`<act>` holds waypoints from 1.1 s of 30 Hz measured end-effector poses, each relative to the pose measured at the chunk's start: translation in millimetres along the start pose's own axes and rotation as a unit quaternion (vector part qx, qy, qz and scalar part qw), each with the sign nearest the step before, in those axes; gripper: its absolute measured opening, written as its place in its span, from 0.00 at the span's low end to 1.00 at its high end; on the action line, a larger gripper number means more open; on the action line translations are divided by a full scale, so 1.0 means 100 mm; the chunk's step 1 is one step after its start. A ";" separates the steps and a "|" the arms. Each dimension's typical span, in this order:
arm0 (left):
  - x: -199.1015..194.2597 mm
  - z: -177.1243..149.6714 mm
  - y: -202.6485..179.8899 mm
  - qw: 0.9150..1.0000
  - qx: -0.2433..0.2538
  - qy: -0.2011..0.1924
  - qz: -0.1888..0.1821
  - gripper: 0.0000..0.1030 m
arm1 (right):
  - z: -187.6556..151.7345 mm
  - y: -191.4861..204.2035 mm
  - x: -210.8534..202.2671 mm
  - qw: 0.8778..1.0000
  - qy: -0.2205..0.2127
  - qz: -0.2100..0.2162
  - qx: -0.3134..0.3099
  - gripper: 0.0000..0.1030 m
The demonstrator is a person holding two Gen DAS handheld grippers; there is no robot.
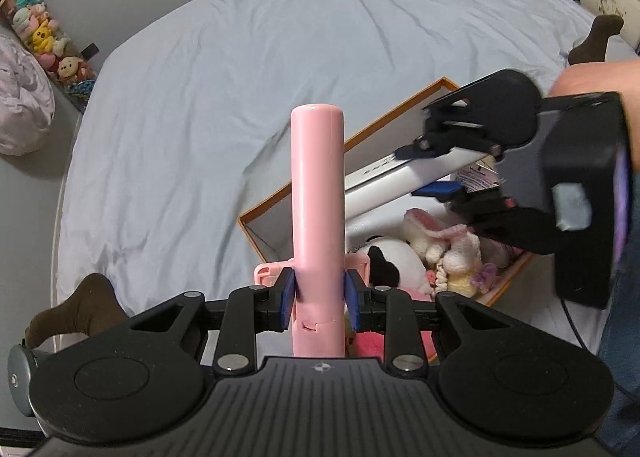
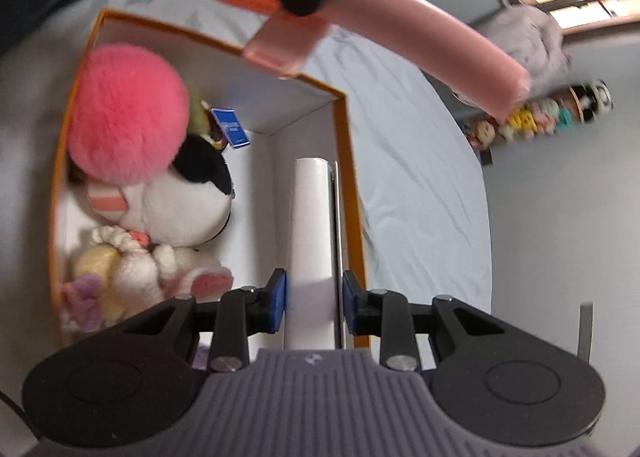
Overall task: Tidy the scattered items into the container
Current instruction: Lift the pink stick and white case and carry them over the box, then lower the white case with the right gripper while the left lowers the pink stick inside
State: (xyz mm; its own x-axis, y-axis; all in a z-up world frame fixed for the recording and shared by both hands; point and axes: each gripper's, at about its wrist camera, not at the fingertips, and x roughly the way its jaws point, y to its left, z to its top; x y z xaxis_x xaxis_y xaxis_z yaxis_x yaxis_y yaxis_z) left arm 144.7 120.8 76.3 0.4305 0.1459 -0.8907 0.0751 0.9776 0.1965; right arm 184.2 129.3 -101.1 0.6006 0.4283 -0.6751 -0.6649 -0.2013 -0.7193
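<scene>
Left gripper (image 1: 319, 291): blue pads clamped on a pink tube (image 1: 317, 193), which points to 12 o'clock over the near end of the box (image 1: 256, 235).
Right gripper (image 2: 313, 307): pads closed on a white tube (image 2: 312, 225), its far end inside the box (image 2: 344, 145), along the wall at 3 o'clock.
Box: orange-edged, white inside, lying on the bed (image 1: 224, 69).
Contents: pink pompom (image 2: 128, 113), black-and-white plush (image 2: 196, 201), knitted bunny (image 2: 160, 265), small blue card (image 2: 232, 127).
Shelf (image 1: 44, 37): plush toys, at 10 o'clock from the left gripper.
</scene>
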 end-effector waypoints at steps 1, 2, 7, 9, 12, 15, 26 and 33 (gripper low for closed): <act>0.01 0.02 0.01 1.000 0.000 0.002 -0.001 0.30 | 0.01 0.01 0.05 1.000 -0.002 0.003 -0.006 0.30; 0.04 0.04 0.01 1.000 0.000 0.004 -0.003 0.30 | 0.02 0.02 0.11 1.000 -0.004 0.006 -0.013 0.30; 0.13 0.11 0.03 1.000 0.002 0.008 -0.007 0.30 | 0.08 0.04 0.34 0.999 -0.002 0.022 -0.030 0.30; 0.16 0.14 0.05 1.000 -0.001 0.009 -0.009 0.30 | 0.11 0.06 0.40 0.999 -0.004 0.034 -0.034 0.30; 0.17 0.16 0.07 1.000 -0.005 0.013 -0.011 0.30 | 0.15 0.13 0.51 0.998 -0.002 0.035 -0.055 0.30; 0.20 0.17 0.09 1.000 -0.009 0.016 -0.011 0.30 | 0.17 0.21 0.61 0.997 0.004 0.035 -0.069 0.30; 0.29 0.19 0.14 0.999 -0.016 0.027 -0.017 0.30 | 0.18 0.13 0.56 0.997 0.027 0.060 -0.033 0.35; 0.32 0.23 0.06 1.000 0.003 0.021 -0.010 0.30 | 0.17 -0.09 0.39 0.995 0.024 0.087 0.036 0.36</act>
State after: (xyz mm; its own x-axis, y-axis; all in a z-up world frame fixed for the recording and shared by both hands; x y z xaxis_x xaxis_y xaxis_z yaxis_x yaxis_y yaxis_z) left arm 179.9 128.0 59.1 0.3912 0.1335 -0.9106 0.0880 0.9795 0.1814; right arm 205.8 163.3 -118.6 0.4927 0.3487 -0.7973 -0.7898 -0.2054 -0.5779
